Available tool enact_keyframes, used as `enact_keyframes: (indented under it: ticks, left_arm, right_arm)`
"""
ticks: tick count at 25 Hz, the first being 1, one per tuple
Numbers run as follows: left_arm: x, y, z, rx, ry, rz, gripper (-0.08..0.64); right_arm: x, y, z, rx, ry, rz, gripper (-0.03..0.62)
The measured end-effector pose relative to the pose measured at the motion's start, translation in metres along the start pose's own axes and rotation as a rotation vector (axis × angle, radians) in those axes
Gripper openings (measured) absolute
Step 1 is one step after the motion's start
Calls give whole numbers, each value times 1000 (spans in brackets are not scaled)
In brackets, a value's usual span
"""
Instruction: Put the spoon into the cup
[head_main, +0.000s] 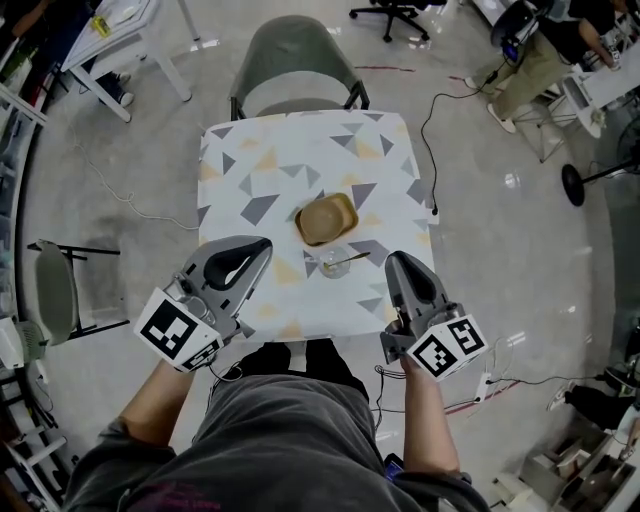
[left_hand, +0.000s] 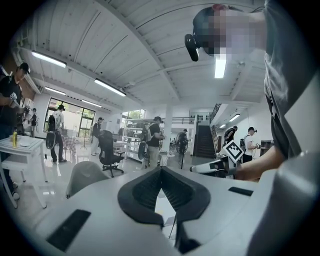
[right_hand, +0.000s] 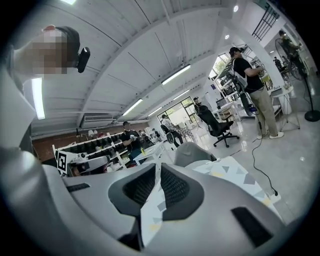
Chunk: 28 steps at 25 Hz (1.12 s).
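Looks like the job is as good as done. The spoon (head_main: 350, 259) sits with its bowl end in the clear cup (head_main: 334, 266) and its handle leaning out over the rim toward the table's right edge. The cup stands a little toward the near edge from the middle of the table (head_main: 250, 160), just beside the brown dish (head_main: 327, 219), on its near side.

Both tools hang above the near edge, well apart from the cup. In the left gripper view, the left gripper (left_hand: 160, 170) has its jaw tips meeting, with nothing pinched. In the right gripper view, the right gripper (right_hand: 159, 167) shows a thin slit between its jaws. Only tablecloth is visible through it, so it carries nothing either.

What's left, by my reading, is very little: perhaps checking that the spoon sits steady, since that overhanging handle could tip it out if nudged.

Room to move is generous. The left half of the table is bare cloth, and so is the near strip under the grippers. A chair (head_main: 295, 60) is tucked at the far edge, and a cable (head_main: 430, 130) trails down past the right edge, so that's the side to mind.
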<state>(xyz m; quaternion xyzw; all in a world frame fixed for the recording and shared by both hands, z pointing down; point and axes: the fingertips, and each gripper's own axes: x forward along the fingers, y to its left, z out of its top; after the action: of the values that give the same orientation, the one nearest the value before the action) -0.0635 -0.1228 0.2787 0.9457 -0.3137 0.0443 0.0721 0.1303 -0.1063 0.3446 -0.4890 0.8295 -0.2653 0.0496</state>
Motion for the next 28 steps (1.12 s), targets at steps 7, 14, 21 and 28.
enact_keyframes:
  ticks: [7,14,21,28]
  left_arm:
    - [-5,-4,12,10,-16,-6,15]
    - [-8,-7,21,20,-30,-15,15]
    - [-8,-9,26,26,-37,-27,15]
    - [-8,-8,26,23,-41,-31,15]
  right_arm:
    - [-3,21,8,-30,-4,29,34]
    - [-7,34,13,-55,-9,47,26]
    - [-7,45,13,-82,-3,59,20]
    - [-6,49,11,-94,4,65,20]
